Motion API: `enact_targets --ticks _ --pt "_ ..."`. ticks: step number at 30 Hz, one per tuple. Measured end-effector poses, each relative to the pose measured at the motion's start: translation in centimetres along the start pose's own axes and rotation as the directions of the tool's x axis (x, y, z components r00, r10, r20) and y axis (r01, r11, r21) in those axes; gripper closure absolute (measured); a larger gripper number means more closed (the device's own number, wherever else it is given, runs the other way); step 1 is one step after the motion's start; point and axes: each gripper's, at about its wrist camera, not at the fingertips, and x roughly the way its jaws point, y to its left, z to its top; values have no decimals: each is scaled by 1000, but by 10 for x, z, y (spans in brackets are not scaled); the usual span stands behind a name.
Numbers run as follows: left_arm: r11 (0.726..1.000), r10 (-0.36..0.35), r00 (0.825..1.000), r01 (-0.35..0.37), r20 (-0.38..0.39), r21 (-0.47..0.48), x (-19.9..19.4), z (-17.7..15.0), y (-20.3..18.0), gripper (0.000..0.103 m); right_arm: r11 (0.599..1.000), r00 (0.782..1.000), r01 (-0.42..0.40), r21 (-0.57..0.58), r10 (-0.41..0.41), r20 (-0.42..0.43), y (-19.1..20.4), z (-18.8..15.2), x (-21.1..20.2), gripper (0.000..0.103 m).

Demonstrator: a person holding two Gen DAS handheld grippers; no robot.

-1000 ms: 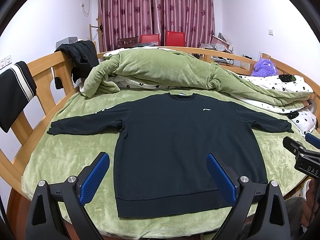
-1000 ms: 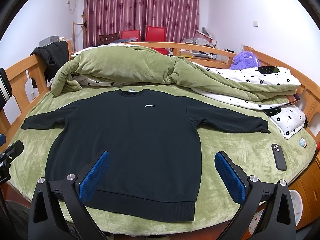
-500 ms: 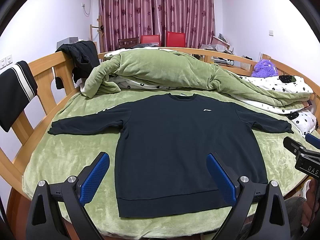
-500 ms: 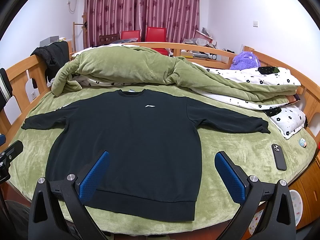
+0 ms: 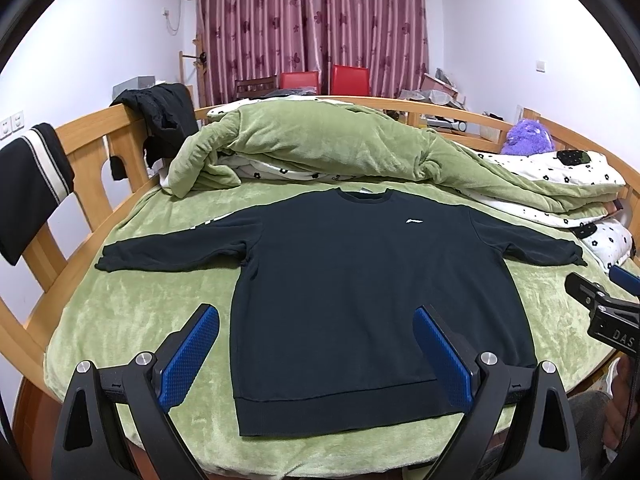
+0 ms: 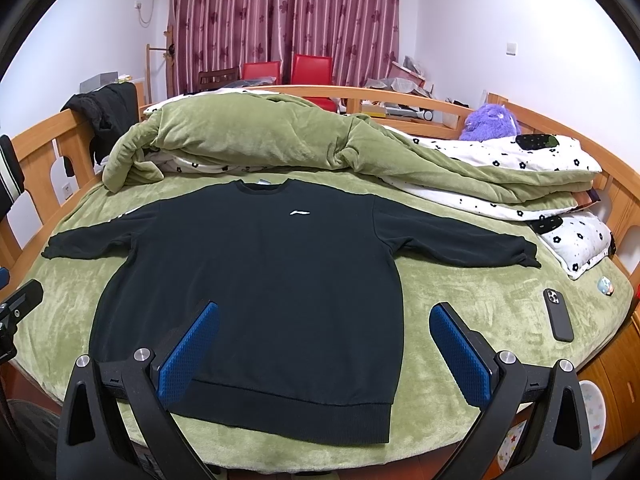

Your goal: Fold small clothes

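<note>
A black long-sleeved sweatshirt lies flat, front up, on the green bed cover, sleeves spread to both sides, hem toward me; it also shows in the right wrist view. My left gripper is open and empty, held above the hem's left part. My right gripper is open and empty, above the hem's right part. The right gripper's tip shows at the right edge of the left wrist view.
A bunched green quilt and flowered bedding lie behind the sweatshirt. A black phone lies on the cover at the right. Wooden bed rails with dark clothes hung on them ring the bed. A purple plush toy sits at the back right.
Both views have shifted very slightly; the sweatshirt lies as before and both grippers stay open.
</note>
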Motion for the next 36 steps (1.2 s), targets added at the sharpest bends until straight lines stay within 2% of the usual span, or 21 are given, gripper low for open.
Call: enact_targets --ticks 4,6,9,13,18,22,28,32,36 --pt "1000 5 1000 -5 -11 29 6 -2 4 5 999 999 35 -30 -36 -25 -2 -6 11 0" --pt "1000 6 1000 -5 -19 28 11 -4 9 5 997 998 58 -48 -59 -30 13 -11 17 0" --pt "1000 -5 999 5 -44 8 27 -6 24 5 996 997 68 -64 -70 -32 7 -13 21 0" --pt "999 -29 995 24 -97 -49 51 -3 51 6 1000 997 30 -9 -30 -71 -4 -9 32 0" --pt "996 -32 994 23 -101 -90 69 2 79 6 1000 996 18 18 -16 -83 2 6 41 0" --pt "993 -33 992 18 -120 -121 87 5 103 6 1000 999 -16 11 16 -48 10 13 43 0" --pt "986 -48 994 32 -96 -162 101 11 127 8 994 994 -105 20 105 6 23 18 44 0" --pt "990 19 992 -36 -124 -136 125 19 140 8 992 992 -126 23 126 22 24 24 51 0" --pt "978 14 989 -45 -148 -203 155 19 171 8 991 993 -120 55 120 3 18 37 72 3"
